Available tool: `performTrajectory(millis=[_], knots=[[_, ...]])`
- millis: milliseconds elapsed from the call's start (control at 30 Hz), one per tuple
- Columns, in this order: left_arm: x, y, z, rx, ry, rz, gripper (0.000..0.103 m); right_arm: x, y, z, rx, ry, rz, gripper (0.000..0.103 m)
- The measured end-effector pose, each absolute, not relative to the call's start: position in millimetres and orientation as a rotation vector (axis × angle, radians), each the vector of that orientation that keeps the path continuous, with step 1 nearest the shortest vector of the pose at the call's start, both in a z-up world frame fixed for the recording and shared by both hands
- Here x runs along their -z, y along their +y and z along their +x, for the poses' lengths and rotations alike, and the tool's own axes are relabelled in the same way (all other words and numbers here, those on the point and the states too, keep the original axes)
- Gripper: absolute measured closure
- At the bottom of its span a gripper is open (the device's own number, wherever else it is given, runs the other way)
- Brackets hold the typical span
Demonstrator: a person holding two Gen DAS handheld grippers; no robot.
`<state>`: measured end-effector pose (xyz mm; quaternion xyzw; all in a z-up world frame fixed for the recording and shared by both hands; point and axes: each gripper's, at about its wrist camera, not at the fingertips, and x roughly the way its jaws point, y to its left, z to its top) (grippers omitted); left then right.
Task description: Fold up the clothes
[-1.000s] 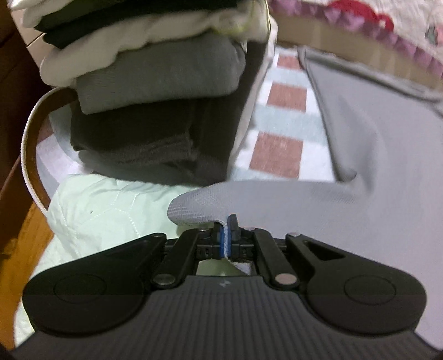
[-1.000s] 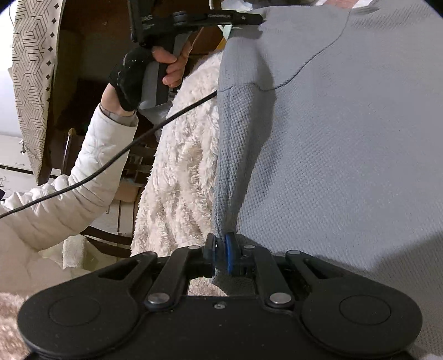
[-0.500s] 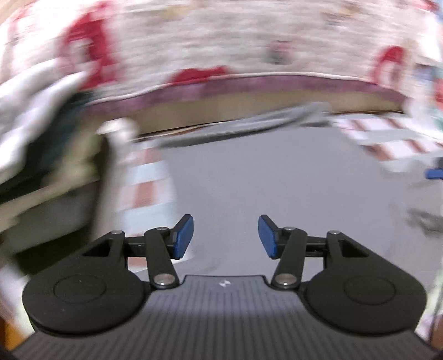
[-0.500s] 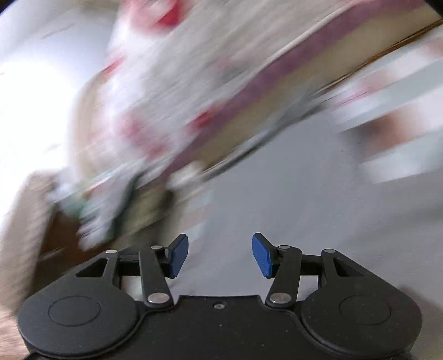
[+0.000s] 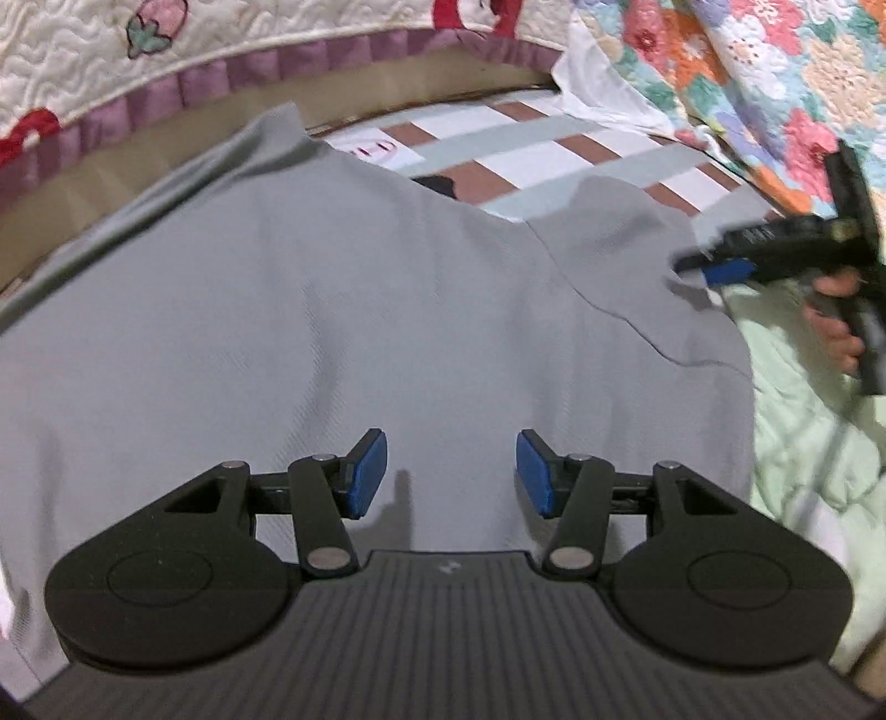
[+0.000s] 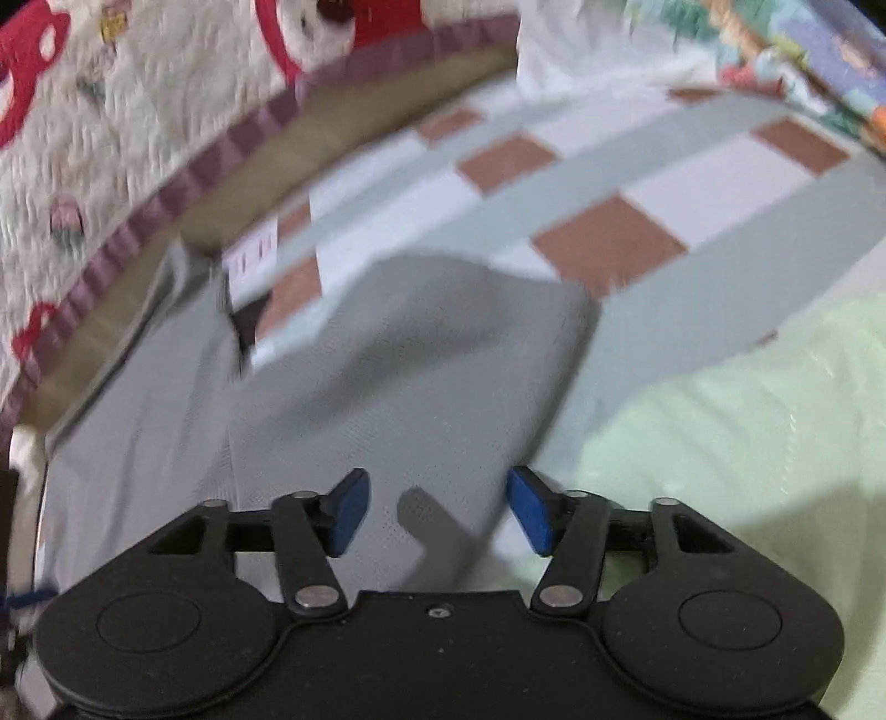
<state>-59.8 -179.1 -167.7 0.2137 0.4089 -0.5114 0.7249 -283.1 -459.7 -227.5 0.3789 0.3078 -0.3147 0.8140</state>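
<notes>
Both grippers, left (image 5: 451,479) and opening right (image 6: 437,509), now off the flat, creased grey garment (image 5: 332,310), empty.

My left wrist camera sits just behind my left gripper (image 5: 451,482) and looks steeply down along its fingers, close over the grey garment (image 5: 343,332), which fills the middle of the view. At two o'clock that view catches my right gripper (image 5: 725,271) in my right hand (image 5: 836,315).

My right wrist camera rides behind that same gripper (image 6: 437,512), also tilted down and near the cloth, over the garment's (image 6: 387,387) edge at the pale green quilt (image 6: 747,415).

Both views share the garment, the checked sheet (image 5: 531,149) (image 6: 609,194) at twelve o'clock, and the strawberry quilt (image 5: 221,44) (image 6: 111,127) towards eleven o'clock.
</notes>
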Motion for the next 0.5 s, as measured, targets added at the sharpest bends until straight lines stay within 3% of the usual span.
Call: performTrajectory(millis=[100, 133, 167, 367, 500], knots=[[170.9, -169.5, -61.5, 1.180, 0.925, 0.443, 0.052, 234.4, -454.1, -263.0, 0.692, 0.633, 0.650, 0.033], [171.1, -166.6, -63.2, 1.198, 0.929, 0.431, 0.052, 236.3, -452.3, -257.1, 0.693, 0.629, 0.585, 0.069], [170.8, -163.5, -65.4, 1.216, 0.931, 0.416, 0.052, 234.8, -450.7, -254.7, 0.681, 0.616, 0.552, 0.098], [178.5, -143.6, -78.9, 1.300, 0.993, 0.417, 0.052, 186.1, -427.8, -279.0, 0.734, 0.430, 0.356, 0.098], [191.9, -138.0, -82.3, 1.335, 1.097, 0.411, 0.048, 202.0, -433.9, -269.0, 0.734, 0.575, 0.266, 0.100]])
